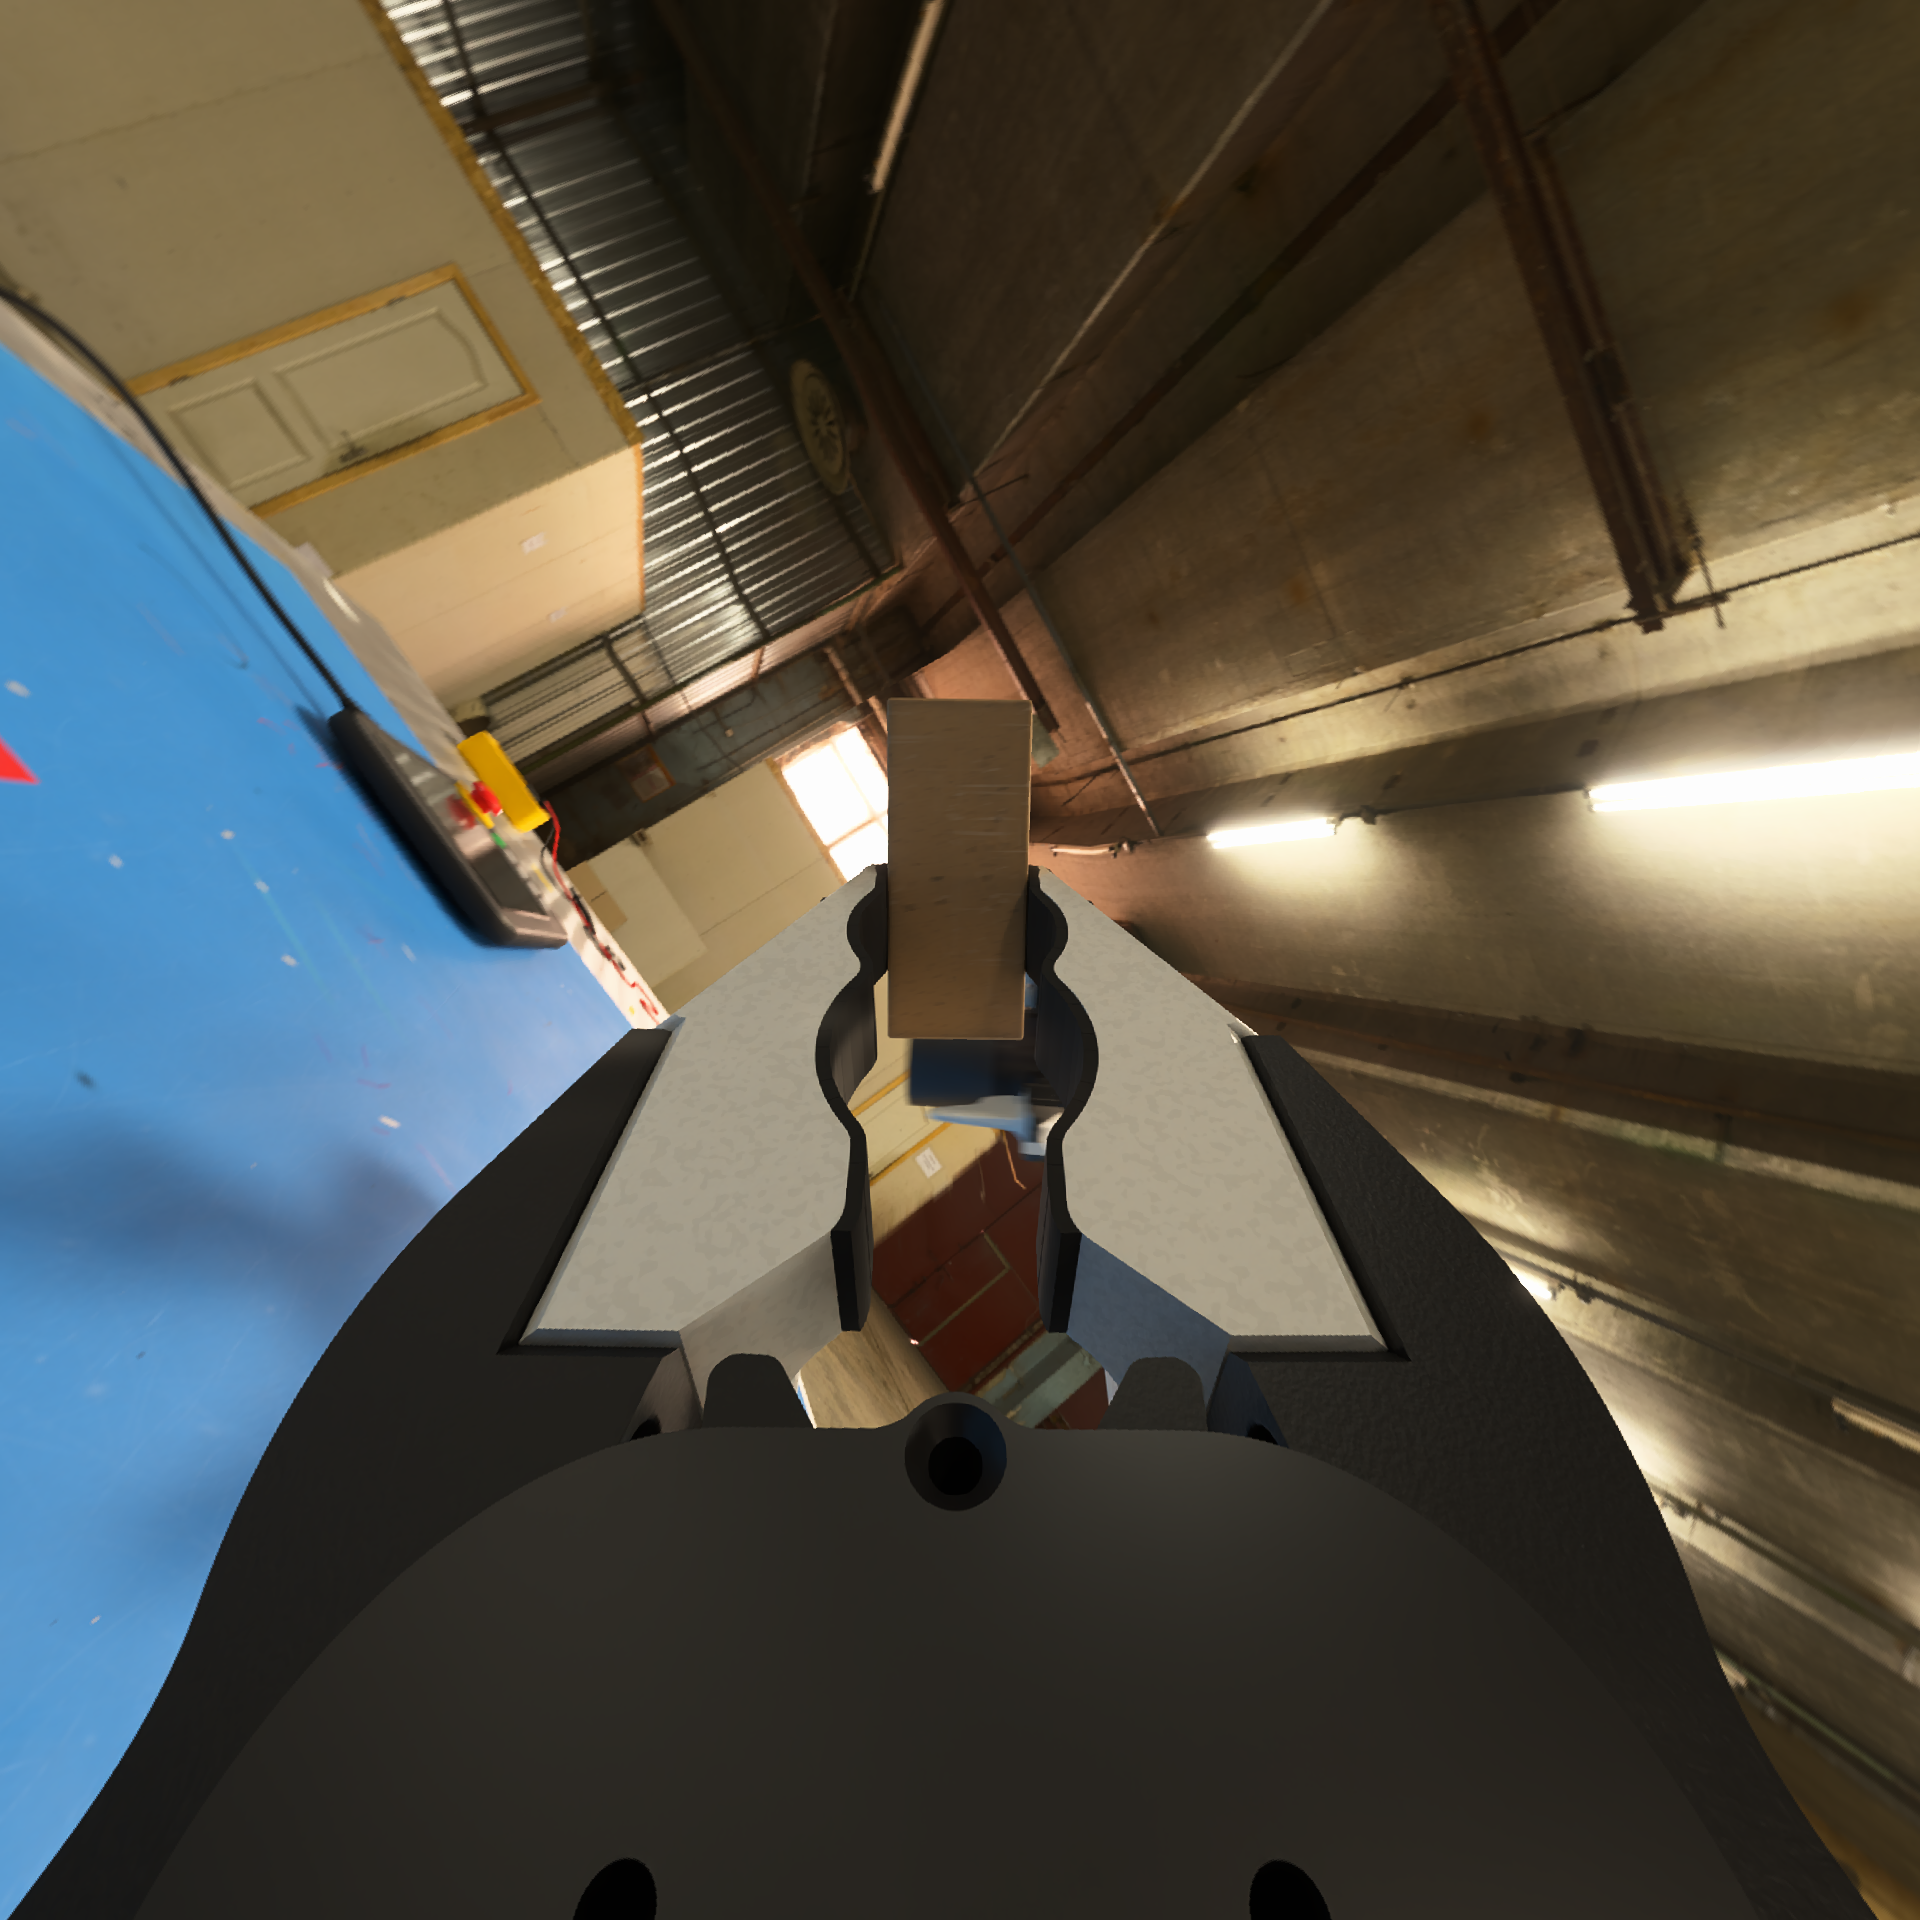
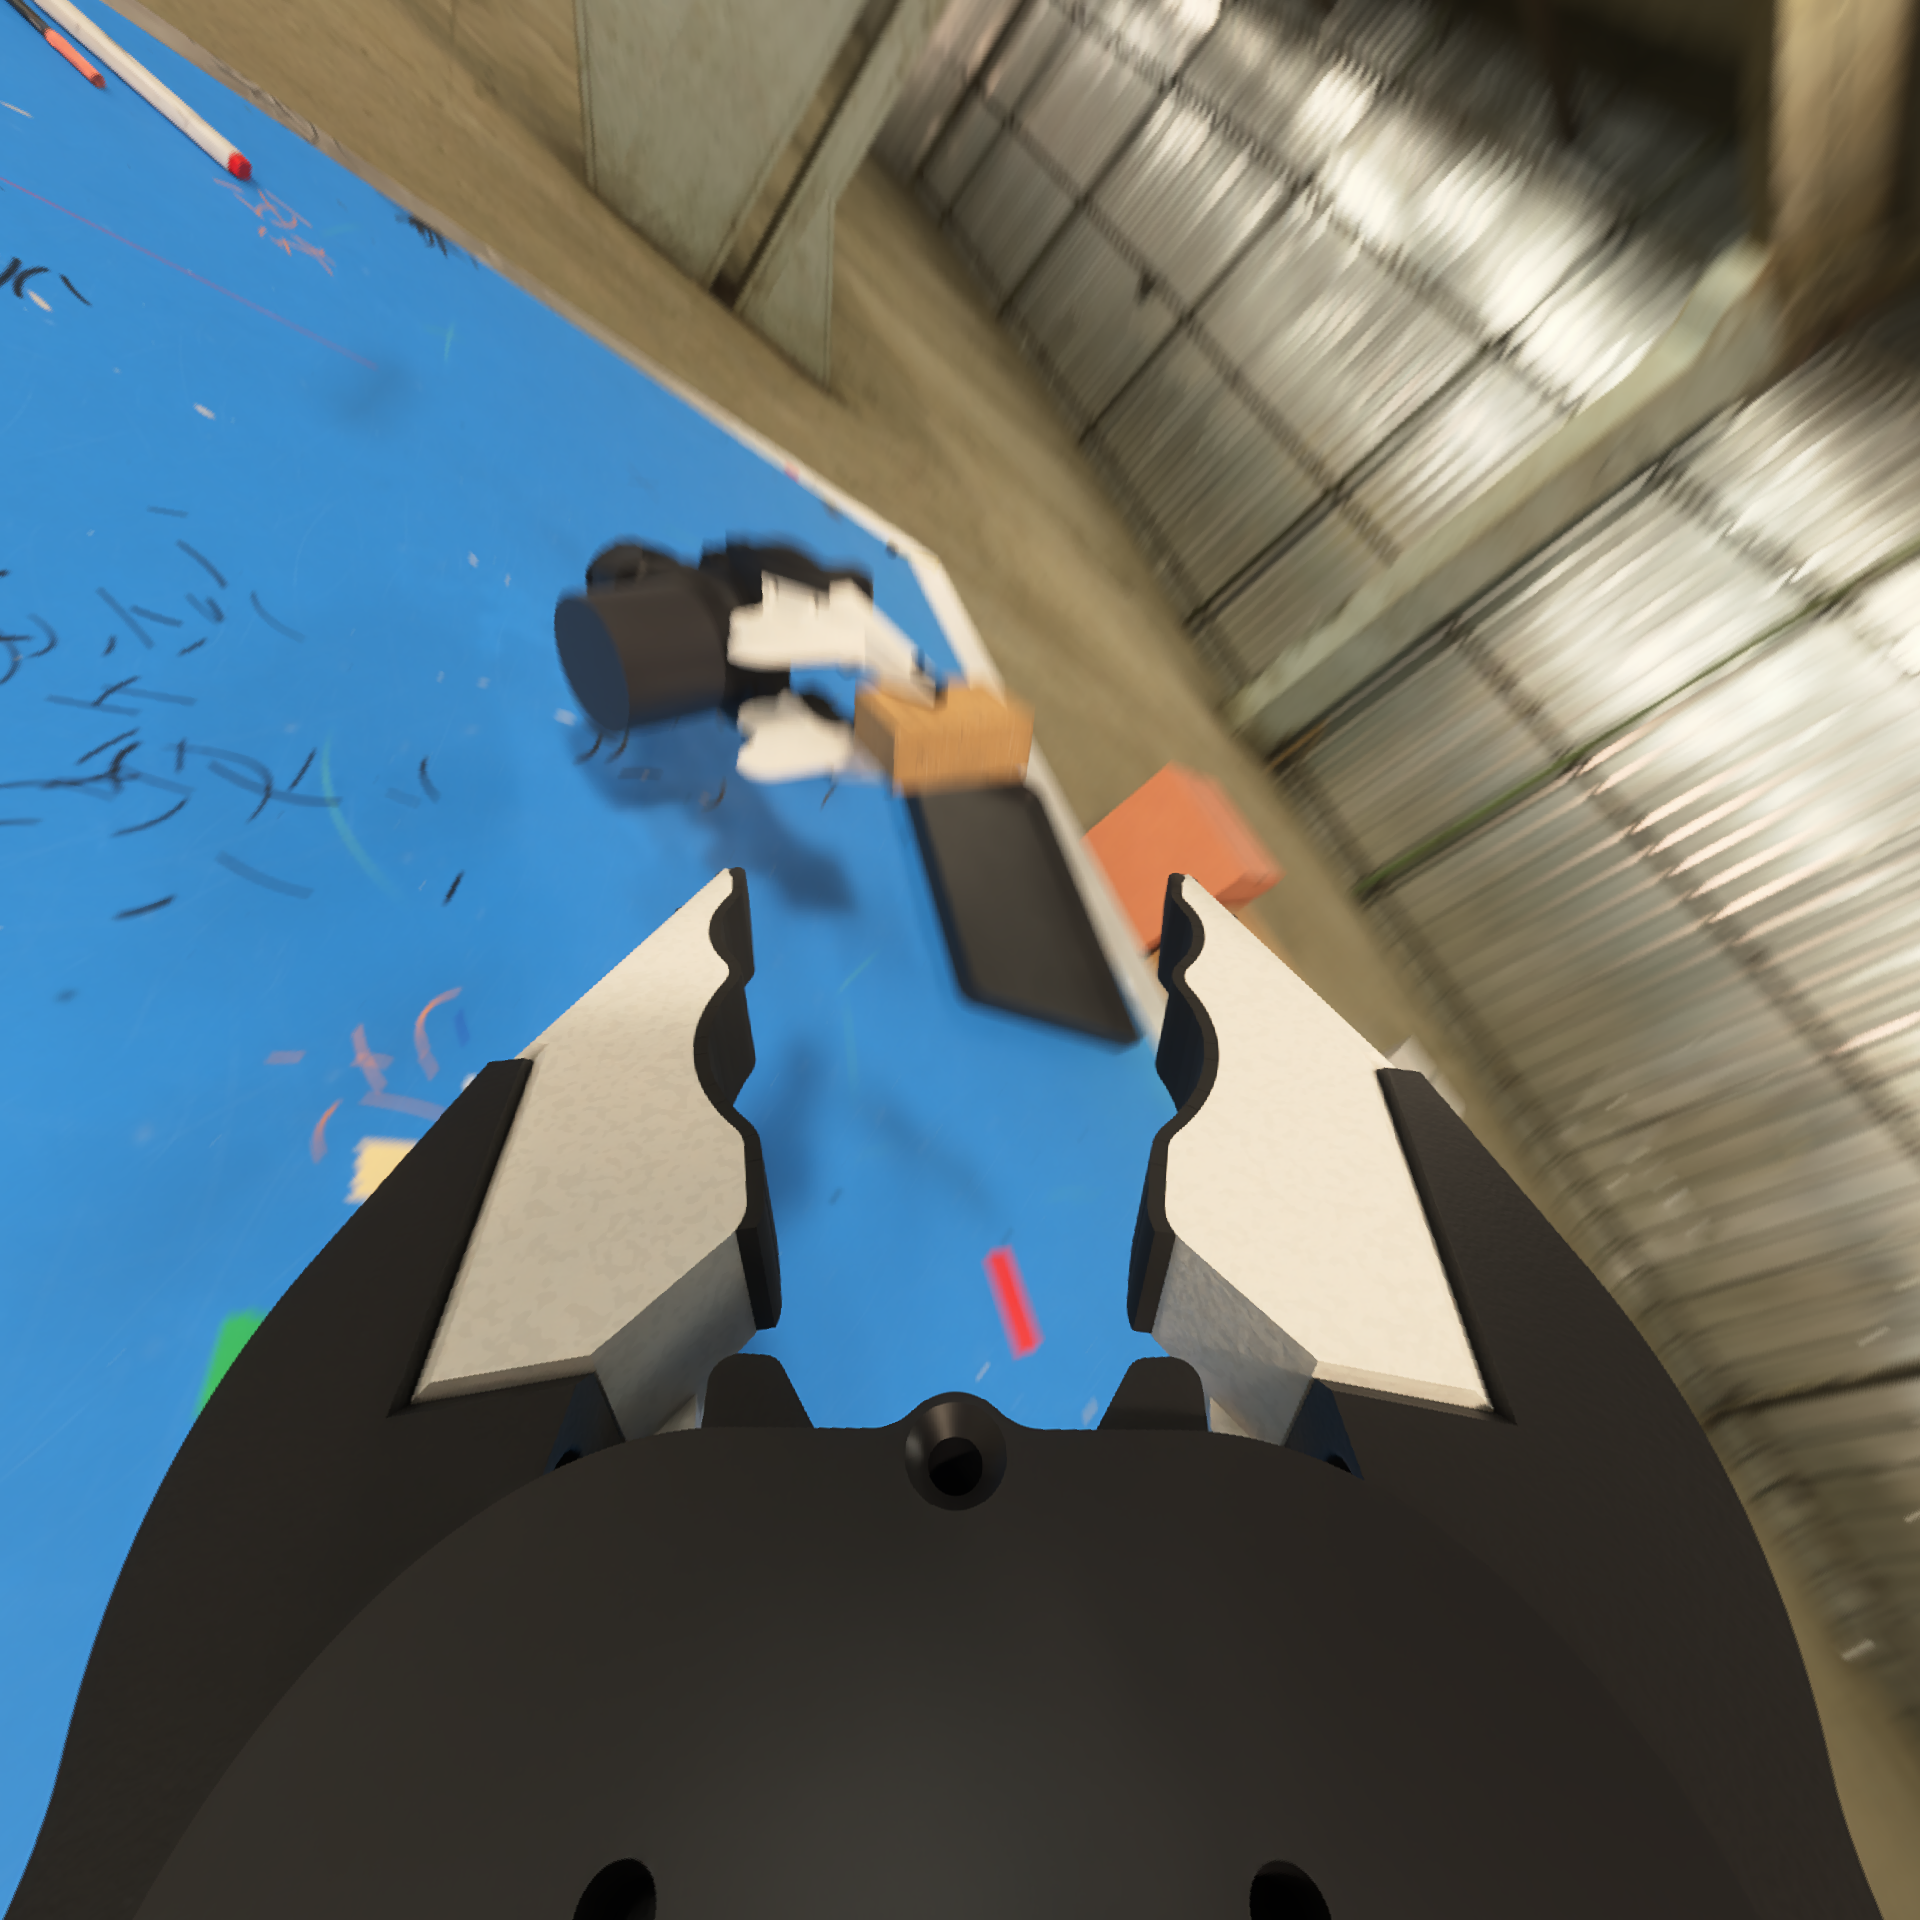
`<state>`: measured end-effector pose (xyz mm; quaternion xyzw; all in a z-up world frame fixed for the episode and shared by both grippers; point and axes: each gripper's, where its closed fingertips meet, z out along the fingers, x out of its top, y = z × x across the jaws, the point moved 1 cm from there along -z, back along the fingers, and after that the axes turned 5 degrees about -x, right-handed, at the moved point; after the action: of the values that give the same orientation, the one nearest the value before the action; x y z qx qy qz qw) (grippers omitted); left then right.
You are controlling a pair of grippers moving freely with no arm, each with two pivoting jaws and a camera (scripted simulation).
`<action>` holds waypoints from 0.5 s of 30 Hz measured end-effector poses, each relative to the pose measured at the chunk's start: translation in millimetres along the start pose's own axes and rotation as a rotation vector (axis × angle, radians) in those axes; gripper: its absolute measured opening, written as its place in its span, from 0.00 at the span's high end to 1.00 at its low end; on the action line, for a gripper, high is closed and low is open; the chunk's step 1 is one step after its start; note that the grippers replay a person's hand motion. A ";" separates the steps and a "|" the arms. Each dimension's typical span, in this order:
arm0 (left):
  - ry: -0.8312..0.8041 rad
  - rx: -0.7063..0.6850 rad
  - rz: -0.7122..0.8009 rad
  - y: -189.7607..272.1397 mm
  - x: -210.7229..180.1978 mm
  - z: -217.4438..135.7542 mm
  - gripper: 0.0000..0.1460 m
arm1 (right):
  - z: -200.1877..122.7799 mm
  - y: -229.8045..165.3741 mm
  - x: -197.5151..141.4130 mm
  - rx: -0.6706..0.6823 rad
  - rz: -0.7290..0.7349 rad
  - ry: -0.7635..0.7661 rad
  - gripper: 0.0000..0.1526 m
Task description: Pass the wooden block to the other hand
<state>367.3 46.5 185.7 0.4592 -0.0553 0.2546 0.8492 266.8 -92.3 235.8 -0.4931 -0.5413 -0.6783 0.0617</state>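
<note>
My left gripper is shut on the wooden block, a pale tan slab that sticks out past its fingertips, held up in the air and rolled so the blue table stands at the left. In the right wrist view the same block shows far ahead, gripped by the left gripper, blurred. My right gripper is open and empty, above the blue table, well short of the block. A small blurred part of the right gripper shows behind the block in the left wrist view.
A black control box with a yellow and red button lies on the blue table. In the right wrist view a black flat pad and an orange block lie near the table's far edge, a red-tipped pen at top left.
</note>
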 end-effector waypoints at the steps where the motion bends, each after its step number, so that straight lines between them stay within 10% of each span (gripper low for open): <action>1: 0.004 -0.015 0.010 6.1 1.9 -0.4 0.83 | -4.6 2.2 -19.4 0.024 0.066 -0.045 0.46; 7: -0.043 -0.090 0.036 32.0 -0.9 5.1 0.83 | 3.4 6.6 -123.0 0.069 0.386 -0.067 0.39; 15: -0.091 -0.044 0.029 18.5 -18.8 17.9 0.83 | 60.9 -29.0 -108.7 0.144 0.220 -0.099 0.42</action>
<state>344.6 33.1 203.7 0.4508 -0.1060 0.2444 0.8520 340.6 -81.0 131.9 -0.5767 -0.5337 -0.6016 0.1439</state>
